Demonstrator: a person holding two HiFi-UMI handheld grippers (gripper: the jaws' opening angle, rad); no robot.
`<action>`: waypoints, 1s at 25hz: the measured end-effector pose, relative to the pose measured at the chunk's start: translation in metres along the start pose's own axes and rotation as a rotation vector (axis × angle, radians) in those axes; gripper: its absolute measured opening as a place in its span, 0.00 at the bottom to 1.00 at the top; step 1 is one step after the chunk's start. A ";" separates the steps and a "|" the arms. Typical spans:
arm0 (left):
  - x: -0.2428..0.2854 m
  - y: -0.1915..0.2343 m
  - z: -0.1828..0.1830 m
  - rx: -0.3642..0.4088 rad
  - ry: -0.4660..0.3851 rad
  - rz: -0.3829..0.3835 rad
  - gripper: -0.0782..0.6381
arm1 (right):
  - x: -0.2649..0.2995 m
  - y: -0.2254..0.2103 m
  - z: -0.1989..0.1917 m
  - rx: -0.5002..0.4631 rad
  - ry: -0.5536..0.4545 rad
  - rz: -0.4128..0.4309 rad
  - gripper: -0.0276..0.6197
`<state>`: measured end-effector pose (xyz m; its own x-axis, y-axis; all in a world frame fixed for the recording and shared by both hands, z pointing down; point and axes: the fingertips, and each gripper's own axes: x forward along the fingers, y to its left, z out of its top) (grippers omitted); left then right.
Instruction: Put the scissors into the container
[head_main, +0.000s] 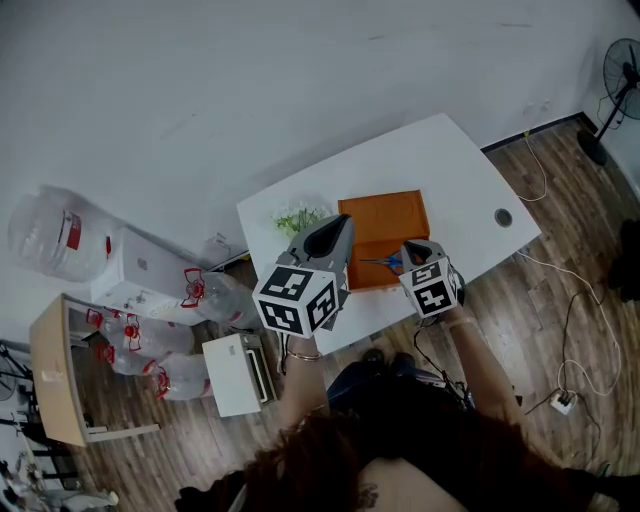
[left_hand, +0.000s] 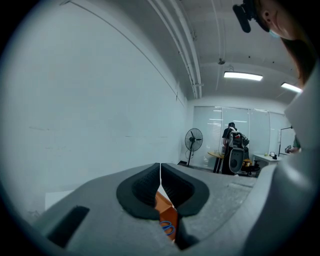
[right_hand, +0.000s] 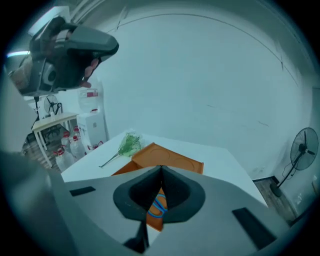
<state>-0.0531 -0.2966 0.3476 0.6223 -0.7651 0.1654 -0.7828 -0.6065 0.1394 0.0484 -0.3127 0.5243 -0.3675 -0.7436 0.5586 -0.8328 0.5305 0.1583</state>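
Note:
The scissors (head_main: 386, 263) have blue handles and lie inside the orange container (head_main: 385, 225), near its front right edge. The container rests on the white table (head_main: 450, 170). My left gripper (head_main: 332, 236) hovers over the container's left side, its jaws meeting at the tips with nothing between them. My right gripper (head_main: 417, 249) hangs just right of the scissors, shut and empty. In the left gripper view the blue handles (left_hand: 168, 229) show below the shut gripper (left_hand: 160, 167). In the right gripper view the scissors (right_hand: 158, 207) lie on the orange container (right_hand: 165, 157) under the shut gripper (right_hand: 160, 169).
A green sprig (head_main: 297, 218) lies on the table left of the container. A round cable hole (head_main: 503, 217) sits near the table's right end. Water bottles (head_main: 150, 345) and a cabinet stand on the floor at left. A fan (head_main: 615, 90) and cables are at right.

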 end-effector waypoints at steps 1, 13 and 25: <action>0.000 -0.001 0.000 0.000 0.000 0.000 0.14 | -0.005 -0.001 0.004 0.026 -0.017 -0.006 0.04; 0.004 -0.014 -0.004 0.047 0.008 -0.042 0.14 | -0.052 -0.011 0.053 0.171 -0.270 -0.003 0.04; 0.006 -0.015 -0.011 0.071 0.018 -0.055 0.14 | -0.086 -0.018 0.090 0.278 -0.406 0.032 0.04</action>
<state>-0.0376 -0.2894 0.3572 0.6635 -0.7268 0.1775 -0.7458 -0.6615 0.0791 0.0576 -0.2948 0.4007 -0.4799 -0.8569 0.1881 -0.8773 0.4676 -0.1081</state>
